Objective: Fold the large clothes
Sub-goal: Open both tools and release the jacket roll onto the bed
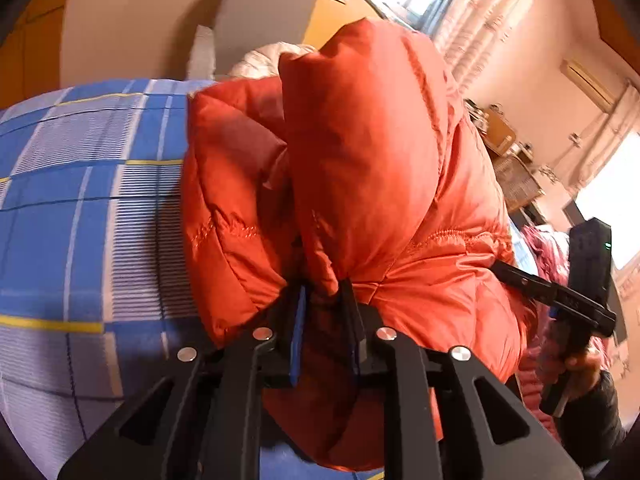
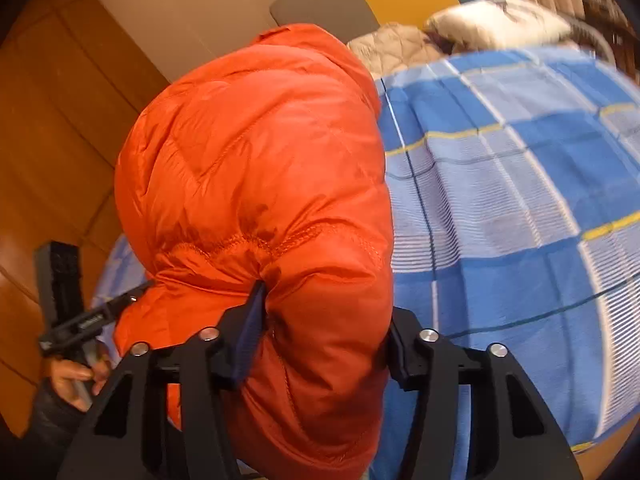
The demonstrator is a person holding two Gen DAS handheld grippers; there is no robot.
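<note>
While the orange jacket (image 1: 360, 184) bulges up over the blue checked bed (image 1: 88, 208), the left gripper (image 1: 326, 312) pinches a fold at its near edge, and the right gripper (image 2: 324, 336) clasps a thick roll of it.

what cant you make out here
- Left wrist view: left gripper fingertips buried in the orange jacket.
- Right wrist view: right gripper fingers wrapped by jacket bulk; the jacket's lower part is cut off by the bottom edge.
- Both views: the jacket's overall shape, bunched.
</note>
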